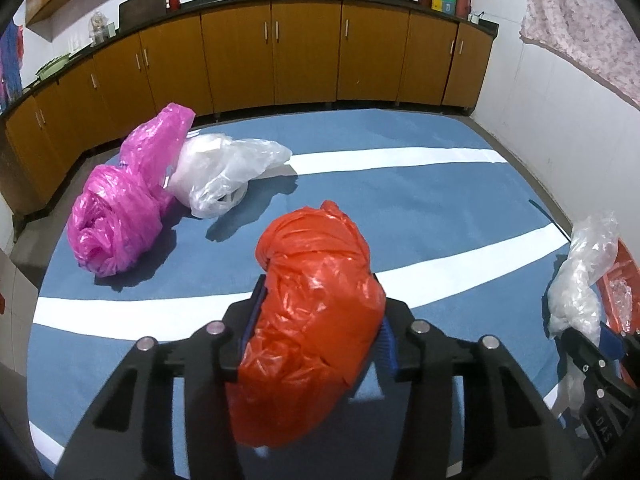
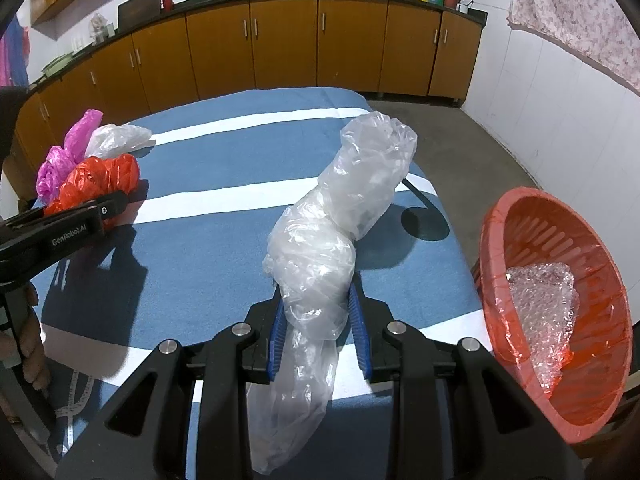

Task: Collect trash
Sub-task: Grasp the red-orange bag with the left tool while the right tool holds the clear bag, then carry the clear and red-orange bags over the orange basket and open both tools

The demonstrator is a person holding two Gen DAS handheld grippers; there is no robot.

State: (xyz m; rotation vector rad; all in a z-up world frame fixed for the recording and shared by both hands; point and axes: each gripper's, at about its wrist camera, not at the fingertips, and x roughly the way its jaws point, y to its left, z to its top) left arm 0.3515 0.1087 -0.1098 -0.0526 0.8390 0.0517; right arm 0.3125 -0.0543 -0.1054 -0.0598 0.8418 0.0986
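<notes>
Left gripper (image 1: 316, 316) has its blue pads closed in against a crumpled orange plastic bag (image 1: 316, 280), which bulges out above and below the jaws; I read that as a firm grip. Right gripper (image 2: 320, 320) is pinched narrow around the waist of a twisted clear plastic bag (image 2: 332, 224), whose top stands ahead of the fingers and whose tail hangs below them. Both bags sit over a blue bedsheet with white stripes (image 1: 400, 200). Ahead and to the left of my left gripper, a pink plastic bag (image 1: 116, 216) lies on the sheet, touching a whitish plastic bag (image 1: 224, 172) beside it. Just right of my right gripper, an orange slotted basket (image 2: 520, 240) is tilted towards me, with a sheet of bubble wrap (image 2: 544, 312) inside.
</notes>
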